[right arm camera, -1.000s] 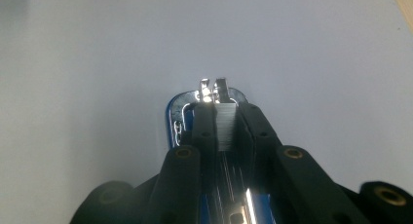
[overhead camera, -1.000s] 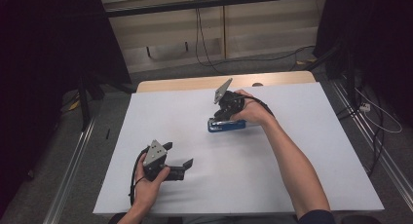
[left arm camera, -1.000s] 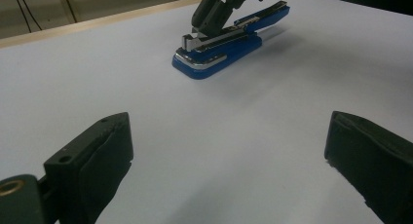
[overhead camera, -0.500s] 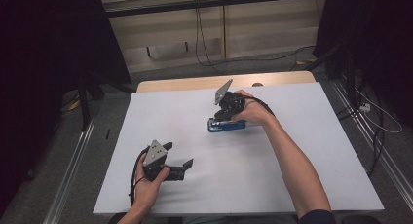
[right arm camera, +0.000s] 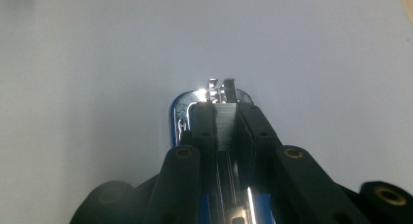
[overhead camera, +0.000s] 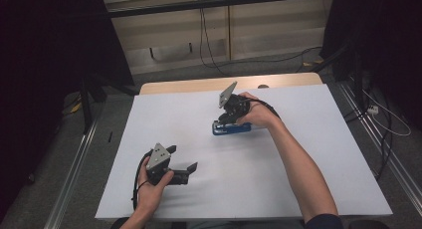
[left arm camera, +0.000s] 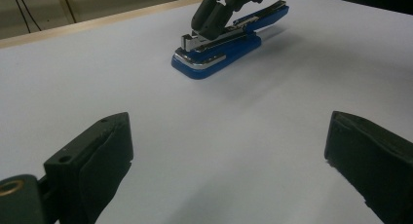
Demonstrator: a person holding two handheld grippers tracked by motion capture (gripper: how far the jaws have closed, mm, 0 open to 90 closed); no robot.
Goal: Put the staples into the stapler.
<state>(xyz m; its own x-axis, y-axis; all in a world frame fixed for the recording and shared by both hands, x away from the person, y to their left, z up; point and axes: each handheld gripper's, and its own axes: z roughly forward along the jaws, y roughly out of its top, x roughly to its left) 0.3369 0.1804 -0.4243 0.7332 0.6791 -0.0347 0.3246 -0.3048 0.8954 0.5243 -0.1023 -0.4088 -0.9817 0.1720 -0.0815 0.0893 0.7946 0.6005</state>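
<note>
Here the stapler [right arm camera: 221,118] sits clamped inside the right hand-held gripper [right arm camera: 223,118].

One blue stapler [overhead camera: 231,128], two claws, left [overhead camera: 185,166] and right [overhead camera: 222,120], one white table [overhead camera: 308,154].

Black grippers [overhead camera: 186,164], grey triangular plates [overhead camera: 158,155]

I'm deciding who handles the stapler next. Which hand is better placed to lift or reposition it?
The right. The right claw is already clamped on the metal top of the blue stapler. The left claw sits open near the table's front edge, well short of it.
</note>
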